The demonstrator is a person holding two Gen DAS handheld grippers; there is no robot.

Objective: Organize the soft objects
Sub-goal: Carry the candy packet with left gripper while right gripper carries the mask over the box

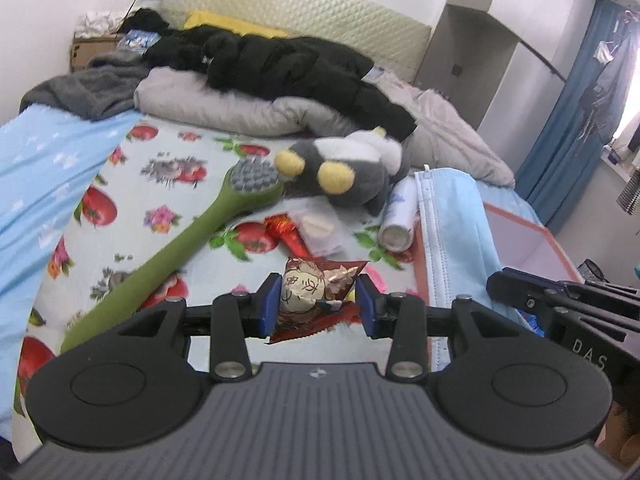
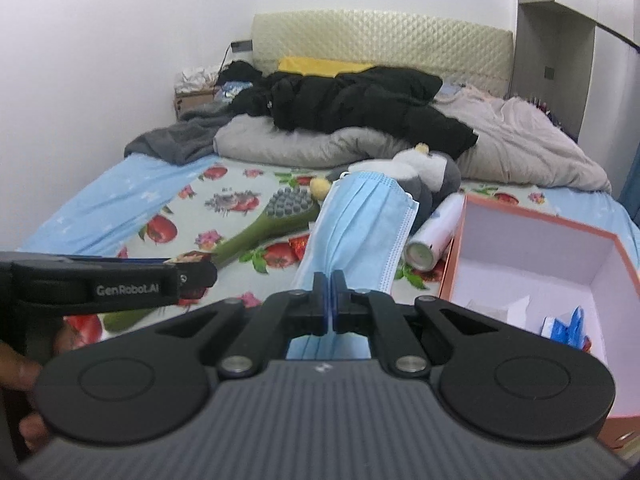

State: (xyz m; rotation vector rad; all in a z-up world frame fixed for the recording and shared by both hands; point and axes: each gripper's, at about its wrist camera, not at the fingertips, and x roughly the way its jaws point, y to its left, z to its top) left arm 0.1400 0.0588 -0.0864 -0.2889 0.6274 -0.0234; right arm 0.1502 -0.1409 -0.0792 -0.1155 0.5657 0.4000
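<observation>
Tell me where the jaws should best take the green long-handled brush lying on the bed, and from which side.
Probably mid-handle on the green brush, coming from above with the jaws straddling it crosswise. The handle is slim, lies flat and stands clear of clutter, while the wide bristled head touches the plush penguin.

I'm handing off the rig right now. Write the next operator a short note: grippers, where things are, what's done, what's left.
Left gripper: open around a snack packet on the bed, not yet clamped.
Right gripper: shut on the blue face mask, lifted beside the pink box.
Done: a few small items already lie in the box.
Left: drop the mask in; the plush toy, green brush and spray can are on the bedsheet.
</observation>
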